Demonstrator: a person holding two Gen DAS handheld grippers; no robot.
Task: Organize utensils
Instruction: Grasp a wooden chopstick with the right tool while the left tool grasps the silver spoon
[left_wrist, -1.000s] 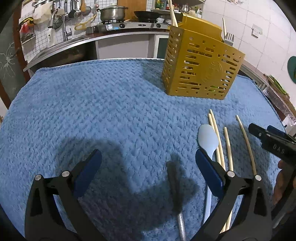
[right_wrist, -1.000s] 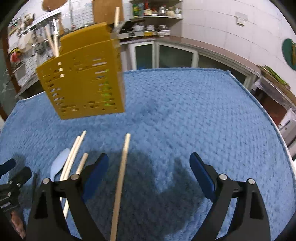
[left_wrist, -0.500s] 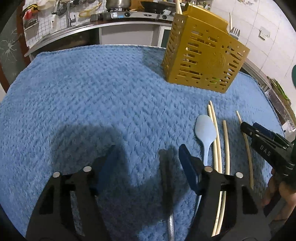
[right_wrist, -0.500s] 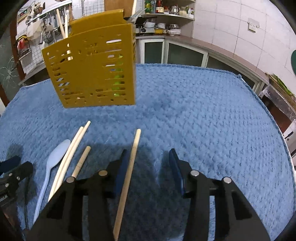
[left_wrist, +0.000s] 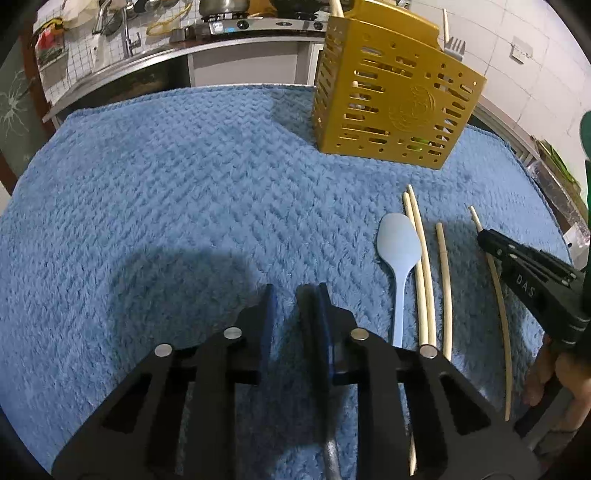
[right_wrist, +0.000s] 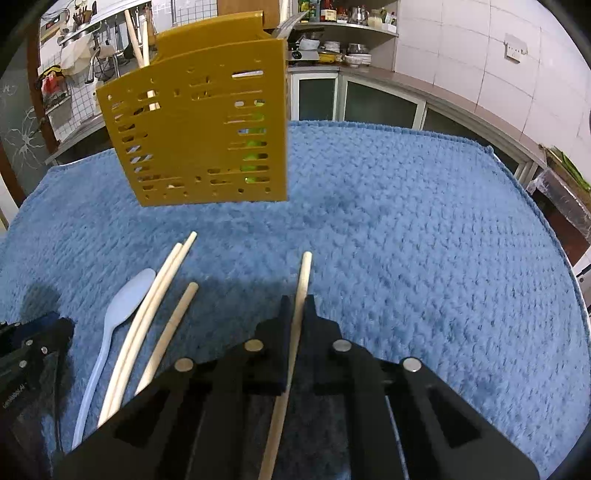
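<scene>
This is a home kitchen. A gas stove (left_wrist: 236, 26) with a steel pot (left_wrist: 218, 5) stands on the counter beside a sink faucet (left_wrist: 127, 29), with utensils hanging on a white tiled wall (left_wrist: 85, 40). Shelves (right_wrist: 347, 31) carry bottles, jars and dishes above glass-fronted cabinets (right_wrist: 380, 107). A blue towel (right_wrist: 406, 221) covers the table, where a yellow utensil caddy (right_wrist: 199, 133) stands.

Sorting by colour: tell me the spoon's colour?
Pale blue spoon, clearest in the left wrist view.
</scene>
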